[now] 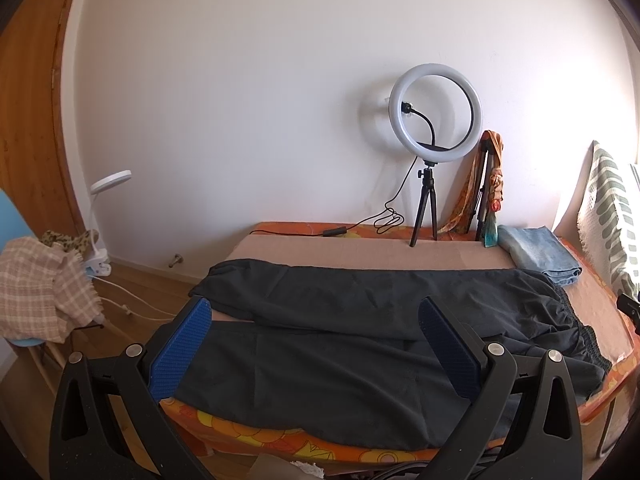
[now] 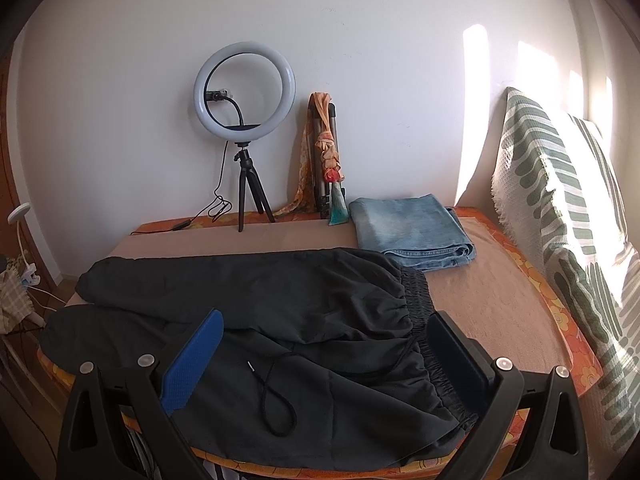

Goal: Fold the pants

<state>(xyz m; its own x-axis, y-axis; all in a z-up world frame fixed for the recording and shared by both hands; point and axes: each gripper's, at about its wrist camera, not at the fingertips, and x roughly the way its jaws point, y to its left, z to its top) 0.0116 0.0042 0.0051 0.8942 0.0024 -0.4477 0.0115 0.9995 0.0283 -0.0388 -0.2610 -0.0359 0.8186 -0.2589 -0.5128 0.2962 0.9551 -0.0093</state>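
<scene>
No readable text, no labels, no brand marks, no numbers on anything in either view

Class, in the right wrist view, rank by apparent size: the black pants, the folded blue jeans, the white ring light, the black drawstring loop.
1. Black pants
2. Folded blue jeans
3. White ring light, nearly equal to the jeans; it stands farther back, so unsure
4. Black drawstring loop

Left gripper [image 1: 316,340]: blue-padded fingers spread wide, nothing between them, above the near leg.
Black pants [image 1: 360,320]: lie flat across the bed [image 1: 460,254], two legs to the left, waistband to the right.
Folded jeans [image 1: 538,254]: beside the waistband, far right.
Ring light [image 1: 436,120]: on a tripod at the wall.
Checked cloth [image 1: 44,284]: on a chair, left.
</scene>
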